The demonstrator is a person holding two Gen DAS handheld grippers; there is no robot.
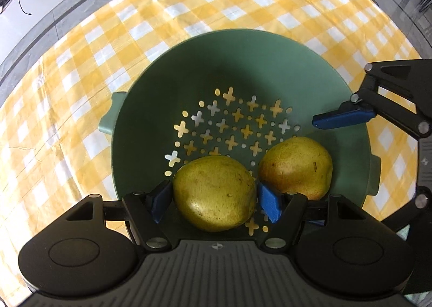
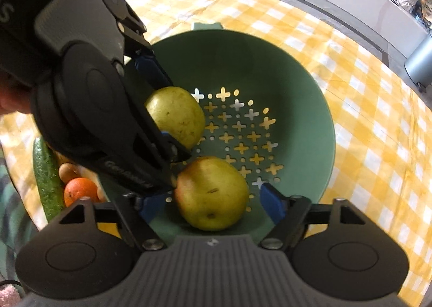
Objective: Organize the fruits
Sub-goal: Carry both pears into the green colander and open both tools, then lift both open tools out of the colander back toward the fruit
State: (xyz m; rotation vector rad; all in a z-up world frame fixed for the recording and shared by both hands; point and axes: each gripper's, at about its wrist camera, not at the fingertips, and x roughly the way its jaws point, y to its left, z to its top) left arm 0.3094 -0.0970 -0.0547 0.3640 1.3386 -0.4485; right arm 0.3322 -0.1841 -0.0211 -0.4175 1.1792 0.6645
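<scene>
A green colander (image 1: 162, 69) (image 2: 297, 85) with cross-shaped holes stands on a yellow checked cloth. Two yellow-green pears lie in it. My left gripper (image 1: 216, 200) has its blue pads close against both sides of one pear (image 1: 214, 193) (image 2: 175, 115). My right gripper (image 2: 213, 203) is open, its pads apart on either side of the second, red-tinged pear (image 2: 212, 193) (image 1: 297, 166) with gaps showing. One blue right finger (image 1: 340, 119) reaches over the colander's rim in the left wrist view.
A cucumber (image 2: 47, 177), an orange (image 2: 81, 191) and a small brownish fruit (image 2: 68, 170) lie left of the colander on the checked cloth (image 1: 81, 91). A grey bin (image 2: 421, 61) stands on the floor beyond the table.
</scene>
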